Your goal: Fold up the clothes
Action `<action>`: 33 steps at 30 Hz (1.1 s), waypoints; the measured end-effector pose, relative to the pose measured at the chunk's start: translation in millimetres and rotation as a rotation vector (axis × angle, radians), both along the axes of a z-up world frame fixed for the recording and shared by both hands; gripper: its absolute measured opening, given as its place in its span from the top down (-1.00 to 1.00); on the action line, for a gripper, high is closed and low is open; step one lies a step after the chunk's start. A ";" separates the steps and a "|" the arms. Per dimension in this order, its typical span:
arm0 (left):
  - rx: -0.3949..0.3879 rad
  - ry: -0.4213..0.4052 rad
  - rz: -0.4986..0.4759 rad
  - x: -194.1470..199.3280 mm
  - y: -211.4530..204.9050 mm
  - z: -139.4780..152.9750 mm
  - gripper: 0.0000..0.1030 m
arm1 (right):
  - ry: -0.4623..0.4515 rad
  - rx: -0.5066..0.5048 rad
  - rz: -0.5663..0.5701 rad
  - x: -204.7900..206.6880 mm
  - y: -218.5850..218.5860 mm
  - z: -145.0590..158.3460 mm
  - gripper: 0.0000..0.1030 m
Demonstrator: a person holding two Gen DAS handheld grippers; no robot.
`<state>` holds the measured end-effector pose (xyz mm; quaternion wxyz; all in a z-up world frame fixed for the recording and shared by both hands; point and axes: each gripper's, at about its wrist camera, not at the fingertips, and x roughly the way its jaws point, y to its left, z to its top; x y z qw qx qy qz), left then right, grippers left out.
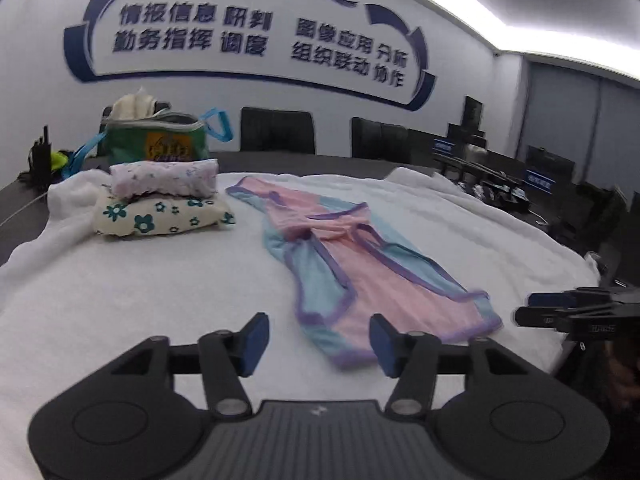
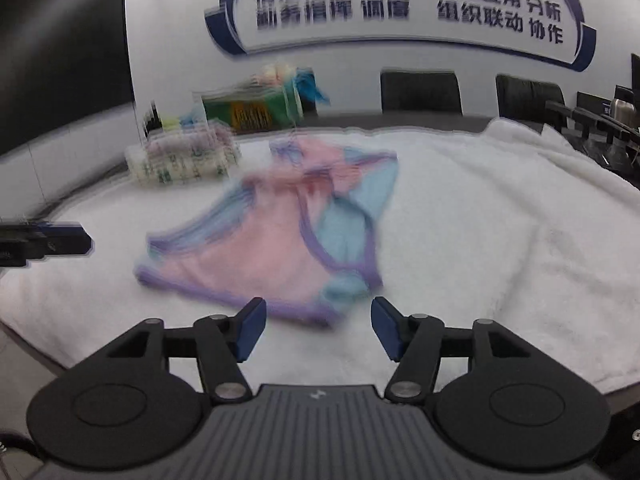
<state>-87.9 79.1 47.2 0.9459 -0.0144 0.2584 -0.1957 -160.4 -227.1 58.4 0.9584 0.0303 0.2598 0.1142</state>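
Spread loosely on the white towel (image 1: 132, 304), near the middle: a pink garment (image 1: 372, 280) with blue panels and purple trim, running from far left to near right, partly doubled over itself at the waist ties, hem end nearest. Not a tidy finished fold, judging by the rumpled overlap. Far left on the towel, two folded pieces stacked: a pink-print bundle (image 1: 164, 178) on top of a cream one with green flowers (image 1: 160, 216), likely set aside there to keep the working area free. Behind the stack, a green bag (image 1: 156, 140) stuffed with more cloth. Left gripper (image 1: 318, 338) hovering just short of the hem, jaws wide apart, holding nothing. Right gripper (image 2: 318, 330) likewise spread and bare, aimed at the same near edge; its view heavily blurred. Both tools poised at opposite sides of the hem, plausibly for pinching corners.
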 end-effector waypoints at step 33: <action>0.182 -0.078 -0.014 -66.0 -71.1 -13.6 0.25 | 0.147 0.150 -0.156 229.1 -65.2 15.1 0.38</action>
